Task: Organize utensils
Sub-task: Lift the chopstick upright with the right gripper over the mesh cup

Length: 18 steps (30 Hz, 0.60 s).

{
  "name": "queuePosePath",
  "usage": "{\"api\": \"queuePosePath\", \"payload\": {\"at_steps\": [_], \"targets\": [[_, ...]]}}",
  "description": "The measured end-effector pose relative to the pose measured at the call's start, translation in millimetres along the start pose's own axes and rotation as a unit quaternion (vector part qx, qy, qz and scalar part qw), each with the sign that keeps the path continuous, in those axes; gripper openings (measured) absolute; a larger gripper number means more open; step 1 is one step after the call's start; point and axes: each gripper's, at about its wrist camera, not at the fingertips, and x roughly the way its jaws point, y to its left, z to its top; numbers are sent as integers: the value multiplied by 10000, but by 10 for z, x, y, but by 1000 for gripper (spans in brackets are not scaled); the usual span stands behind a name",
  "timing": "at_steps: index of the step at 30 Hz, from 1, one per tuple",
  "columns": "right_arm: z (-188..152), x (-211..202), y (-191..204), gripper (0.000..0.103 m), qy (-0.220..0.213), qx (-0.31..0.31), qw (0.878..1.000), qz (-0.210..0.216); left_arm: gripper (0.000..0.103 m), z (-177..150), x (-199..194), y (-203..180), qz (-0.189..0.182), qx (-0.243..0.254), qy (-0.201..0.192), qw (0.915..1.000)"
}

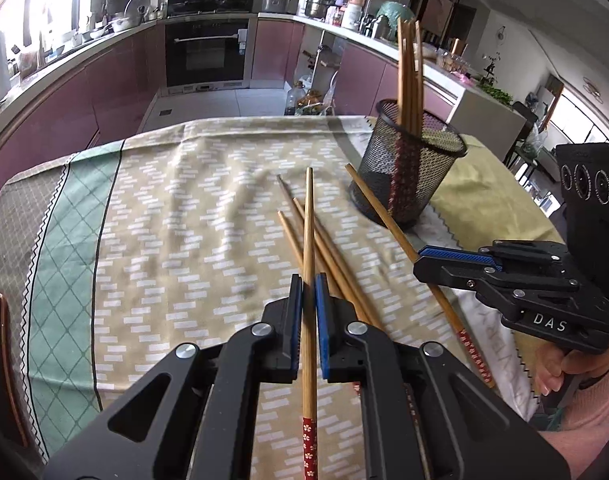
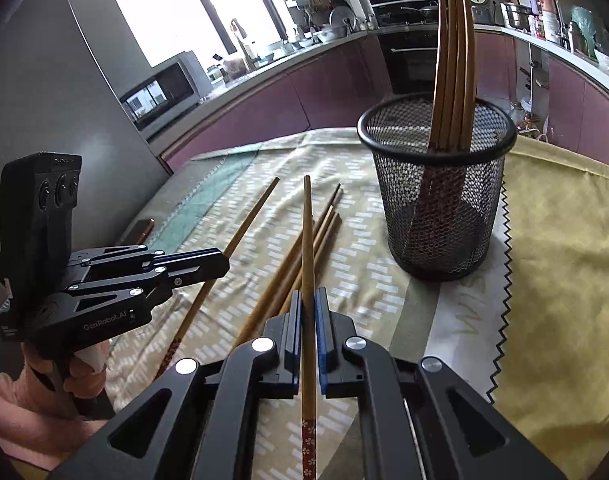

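My left gripper (image 1: 308, 280) is shut on a bamboo chopstick (image 1: 309, 240) with a red flowered handle, held above the cloth. My right gripper (image 2: 308, 294) is shut on another such chopstick (image 2: 307, 248). Several loose chopsticks (image 1: 336, 264) lie on the patterned tablecloth (image 1: 184, 220) under both grippers; they also show in the right wrist view (image 2: 288, 272). A black mesh cup (image 2: 440, 184) stands at the right with several chopsticks (image 2: 454, 64) upright in it; the cup also shows in the left wrist view (image 1: 408, 168). The right gripper shows at the right in the left wrist view (image 1: 420, 260), the left gripper at the left in the right wrist view (image 2: 224, 262).
A yellow cloth (image 2: 564, 260) with a zigzag edge lies right of the cup. A chair back (image 1: 0, 360) stands at the table's left edge. Purple kitchen cabinets (image 1: 116, 92) and an oven (image 1: 206, 52) lie beyond the table.
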Motion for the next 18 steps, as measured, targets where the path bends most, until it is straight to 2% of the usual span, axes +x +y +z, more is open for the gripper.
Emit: {"api": "queuePosePath", "payload": {"at_steps": [18], "targets": [[171, -666, -115, 6, -1001, 98, 9946, 249, 7, 298, -673, -188, -813, 222, -636, 9944]]}}
